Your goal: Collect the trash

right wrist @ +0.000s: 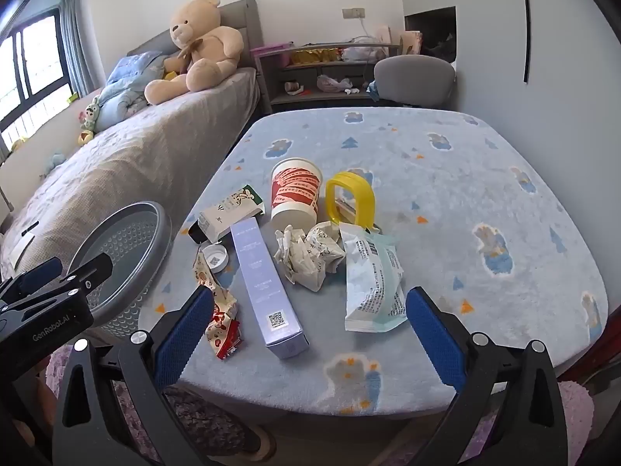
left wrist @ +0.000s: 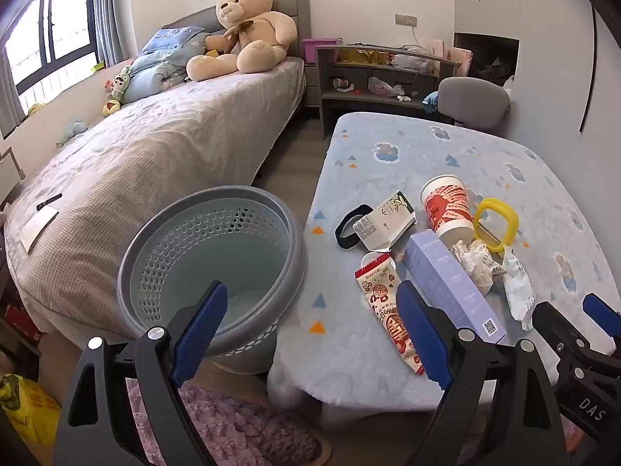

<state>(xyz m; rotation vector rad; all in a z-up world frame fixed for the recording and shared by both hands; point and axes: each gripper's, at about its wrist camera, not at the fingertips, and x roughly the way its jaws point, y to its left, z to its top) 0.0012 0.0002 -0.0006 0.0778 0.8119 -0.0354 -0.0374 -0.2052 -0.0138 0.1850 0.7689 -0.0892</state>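
- White walls; daylight through a dark-framed window [left wrist: 46, 39] with grey curtains [left wrist: 106, 11].
- Bed [left wrist: 155, 155] under it, grey headboard [left wrist: 299, 4], teddy bear [left wrist: 248, 27] on top.
- Grey shelf unit [left wrist: 372, 77], grey chair [left wrist: 473, 103] beside it.
- Wood floor [left wrist: 287, 163]; purple rug [left wrist: 233, 427].

Black grippers [left wrist: 312, 324], blue pads [right wrist: 184, 336], seemingly ribbed
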